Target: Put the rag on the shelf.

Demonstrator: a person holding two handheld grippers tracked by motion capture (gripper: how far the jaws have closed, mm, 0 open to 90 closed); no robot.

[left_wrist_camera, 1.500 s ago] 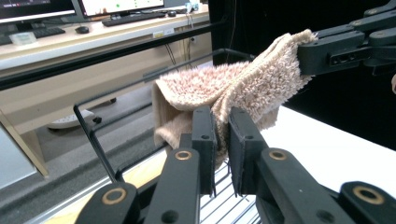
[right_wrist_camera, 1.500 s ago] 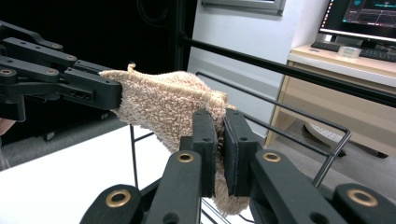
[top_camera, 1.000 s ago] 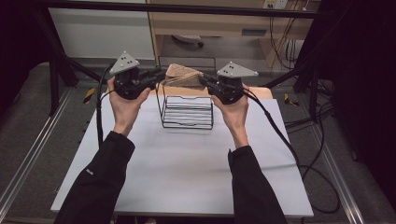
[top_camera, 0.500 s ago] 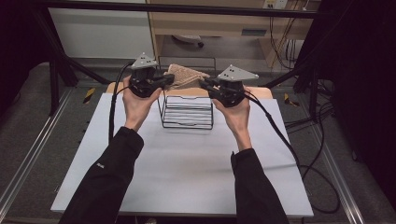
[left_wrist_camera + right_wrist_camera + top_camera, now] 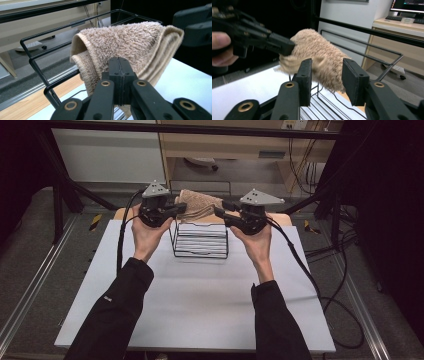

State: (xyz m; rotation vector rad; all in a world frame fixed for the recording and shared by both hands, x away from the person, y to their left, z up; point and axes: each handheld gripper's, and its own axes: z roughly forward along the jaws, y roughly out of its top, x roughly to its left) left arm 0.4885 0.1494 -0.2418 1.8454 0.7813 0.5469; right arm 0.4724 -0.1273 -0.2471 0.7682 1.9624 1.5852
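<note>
beige towel (image 5: 196, 203) held above wire basket (image 5: 200, 240), left gripper (image 5: 119, 75) clamped

Both grippers were matte black plastic: left gripper (image 5: 181, 210) and right gripper (image 5: 220, 212) each carried a grey three-cornered plate on top. Linkage arms had brass-coloured pivot bushings and small recessed screws. Jaw pads were flat, rectangular, black. A black cable trailed from each one. The person wore black long sleeves (image 5: 120, 305), with a small white mark on the left one.
</note>
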